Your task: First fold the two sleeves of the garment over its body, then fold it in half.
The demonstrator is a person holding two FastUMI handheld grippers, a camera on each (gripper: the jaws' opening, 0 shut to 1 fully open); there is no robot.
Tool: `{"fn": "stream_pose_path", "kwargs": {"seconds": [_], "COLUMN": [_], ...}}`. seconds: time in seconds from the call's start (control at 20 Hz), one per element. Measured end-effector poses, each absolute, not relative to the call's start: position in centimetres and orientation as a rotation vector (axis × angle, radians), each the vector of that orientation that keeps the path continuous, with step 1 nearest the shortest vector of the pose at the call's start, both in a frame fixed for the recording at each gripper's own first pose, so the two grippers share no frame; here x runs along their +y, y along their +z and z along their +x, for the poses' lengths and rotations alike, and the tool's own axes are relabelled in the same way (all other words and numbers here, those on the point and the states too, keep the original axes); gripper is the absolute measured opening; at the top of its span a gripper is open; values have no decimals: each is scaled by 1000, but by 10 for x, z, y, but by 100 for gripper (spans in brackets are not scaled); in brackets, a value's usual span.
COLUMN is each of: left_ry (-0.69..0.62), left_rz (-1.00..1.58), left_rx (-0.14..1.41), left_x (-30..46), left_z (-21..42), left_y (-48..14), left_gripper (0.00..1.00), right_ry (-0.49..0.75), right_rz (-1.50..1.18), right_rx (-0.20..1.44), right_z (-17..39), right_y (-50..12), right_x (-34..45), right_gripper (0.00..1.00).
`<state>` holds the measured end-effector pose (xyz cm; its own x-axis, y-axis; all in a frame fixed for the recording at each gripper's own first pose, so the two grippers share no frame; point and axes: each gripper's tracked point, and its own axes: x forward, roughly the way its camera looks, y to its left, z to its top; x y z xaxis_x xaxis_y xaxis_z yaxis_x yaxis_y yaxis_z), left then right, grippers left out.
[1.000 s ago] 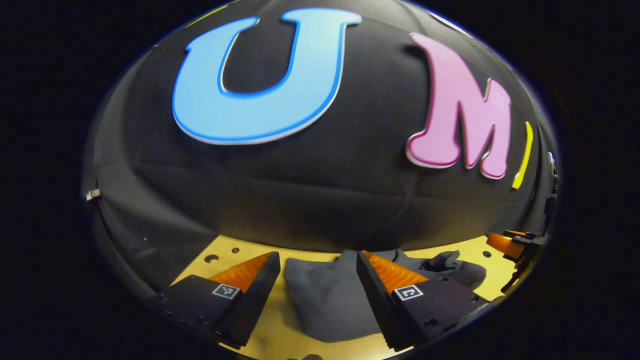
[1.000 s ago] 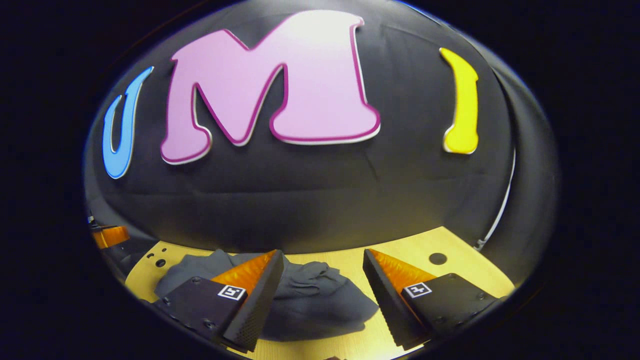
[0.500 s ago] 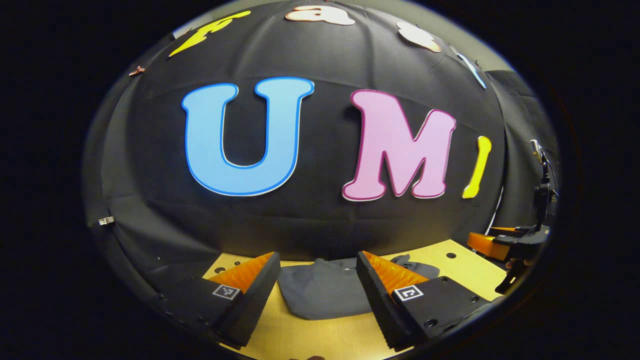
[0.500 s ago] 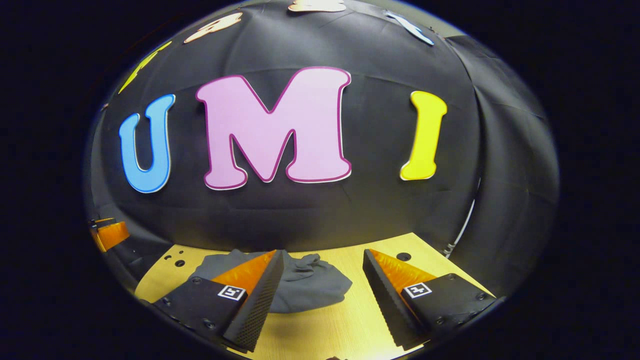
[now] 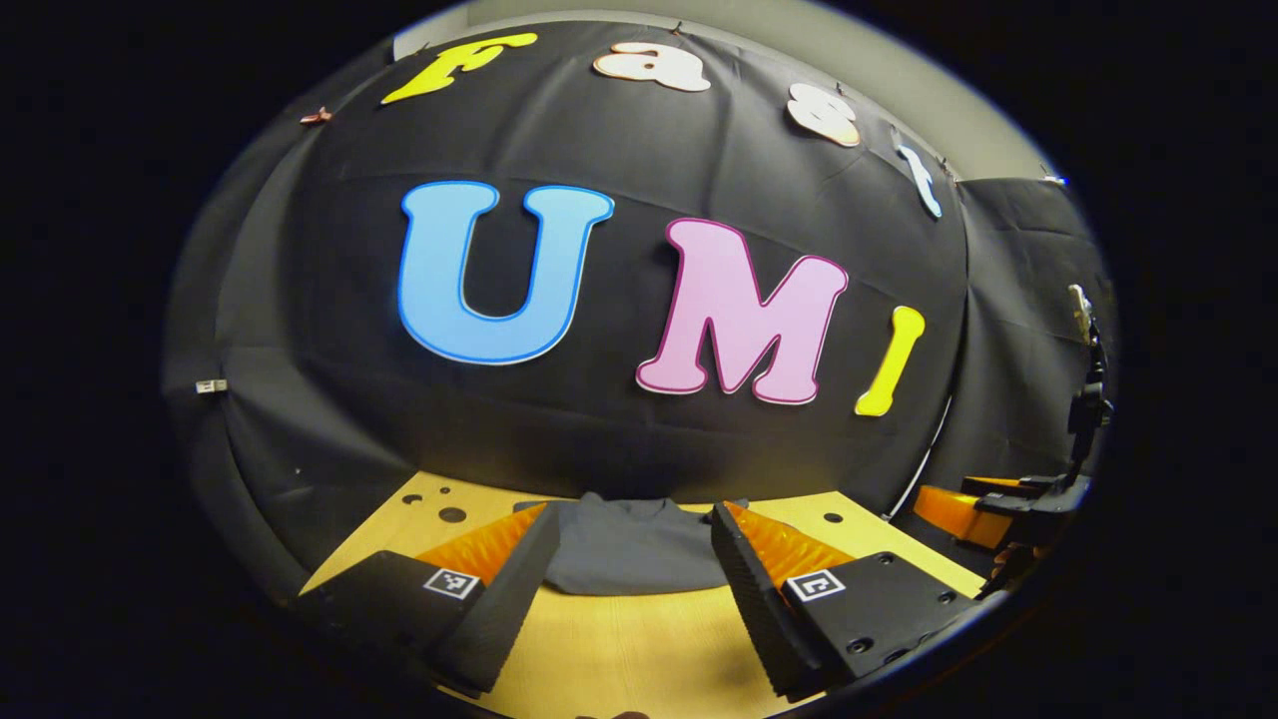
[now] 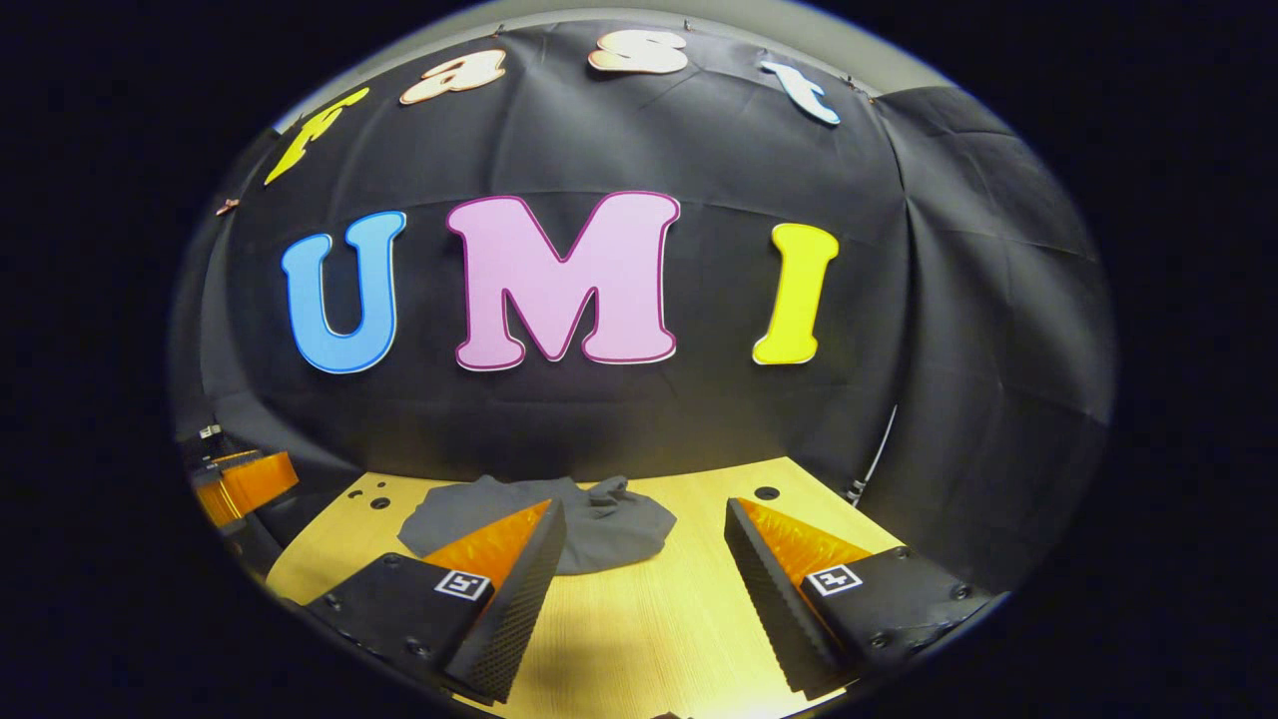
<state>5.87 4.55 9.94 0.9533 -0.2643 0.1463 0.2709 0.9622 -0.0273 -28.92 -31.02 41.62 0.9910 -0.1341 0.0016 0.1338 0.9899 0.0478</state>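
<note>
Left gripper view: the left hand-held gripper (image 5: pixel 631 559) hangs over the near part of the wooden surface (image 5: pixel 639 649), its two fingers spread wide with nothing between them. Framed in that gap, farther back, lies the grey garment (image 5: pixel 631 547), a compact bundle with a straight near edge, resting flat on the surface close to the black cloth wall (image 5: pixel 619 439). The fingers are well apart from the fabric, no contact. Off at the right edge the right hand-held gripper (image 5: pixel 983 504) juts in, and from this angle I cannot tell how far its fingers stand apart.

Right gripper view: the right hand-held gripper (image 6: pixel 644 569) is also wide, empty, held above bare wood (image 6: pixel 639 629). The garment (image 6: pixel 599 524) sits left of centre here, partly behind the left-side finger (image 6: pixel 504 574), a rounded heap with a rumpled knot of cloth on top near its middle. It rests near the far edge of the surface, beside a few small dark holes (image 6: pixel 379 502) in the wood. At the far left edge the left hand-held gripper (image 6: pixel 240 484) pokes in, clear of the garment.
</note>
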Motion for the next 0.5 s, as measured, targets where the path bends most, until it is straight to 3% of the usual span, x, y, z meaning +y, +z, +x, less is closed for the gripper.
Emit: {"fn": "stream_pose_path", "kwargs": {"seconds": [0.5], "left_ry": [-363], "left_rz": [112], "left_rx": [-50], "left_x": [19], "left_z": [24], "left_y": [33], "left_gripper": [96], "right_ry": [-162], "right_rz": [64], "right_rx": [45], "right_z": [-348], "right_y": [392], "right_x": [-305], "right_gripper": [98]}}
